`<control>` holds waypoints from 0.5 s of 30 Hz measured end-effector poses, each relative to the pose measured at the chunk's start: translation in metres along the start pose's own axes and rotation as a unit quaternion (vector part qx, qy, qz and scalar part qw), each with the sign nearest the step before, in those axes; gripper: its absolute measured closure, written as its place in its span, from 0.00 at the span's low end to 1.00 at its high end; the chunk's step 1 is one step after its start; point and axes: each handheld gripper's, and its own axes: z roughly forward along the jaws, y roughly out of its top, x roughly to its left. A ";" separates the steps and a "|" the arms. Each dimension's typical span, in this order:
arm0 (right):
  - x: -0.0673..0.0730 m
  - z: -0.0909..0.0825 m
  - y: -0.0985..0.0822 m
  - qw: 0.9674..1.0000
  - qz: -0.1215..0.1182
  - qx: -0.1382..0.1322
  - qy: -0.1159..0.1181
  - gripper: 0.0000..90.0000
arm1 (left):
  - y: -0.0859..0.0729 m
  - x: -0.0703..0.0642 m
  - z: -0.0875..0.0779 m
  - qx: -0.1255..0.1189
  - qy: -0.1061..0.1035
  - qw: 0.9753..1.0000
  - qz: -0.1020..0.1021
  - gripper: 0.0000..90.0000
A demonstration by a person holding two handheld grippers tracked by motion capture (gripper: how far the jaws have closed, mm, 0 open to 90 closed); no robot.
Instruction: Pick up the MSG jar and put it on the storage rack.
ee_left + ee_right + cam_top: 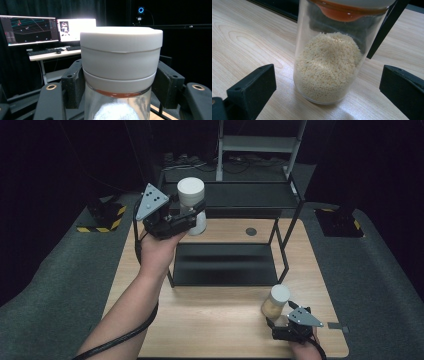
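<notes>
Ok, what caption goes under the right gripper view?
Open right gripper around a jar of pale grains standing on the wooden table.

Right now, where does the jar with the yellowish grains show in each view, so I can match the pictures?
High view: the grain jar stands on the wooden table, lower right, just ahead of the right gripper.
Right gripper view: centre, between the open jaws, untouched.
Left gripper view: I can't find it; a white-lidded jar sits in those jaws.
Shared landmark: the black rack leg behind the jar.

The clear glass jar of pale grains [328,67] loses its lid at the top edge; the white-lidded glass jar [120,62] loses its base below.
</notes>
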 end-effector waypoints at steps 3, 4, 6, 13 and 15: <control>0.000 0.000 0.000 1.000 0.000 0.000 0.001 0.00 | 0.003 0.001 0.004 -0.002 0.003 1.000 -0.003 0.39; 0.000 0.000 0.000 1.000 0.000 -0.001 0.000 0.00 | 0.005 0.001 0.006 -0.003 0.006 1.000 -0.003 0.39; 0.000 0.000 0.000 1.000 0.000 -0.001 0.001 0.00 | 0.008 0.001 0.009 -0.004 0.009 1.000 -0.001 0.39; -0.001 0.000 -0.001 1.000 0.002 -0.001 0.001 0.00 | 0.015 0.003 0.019 -0.012 0.020 1.000 -0.005 0.39; -0.001 0.000 -0.001 1.000 0.002 -0.001 0.001 0.00 | 0.017 0.004 0.022 -0.012 0.023 1.000 -0.006 0.39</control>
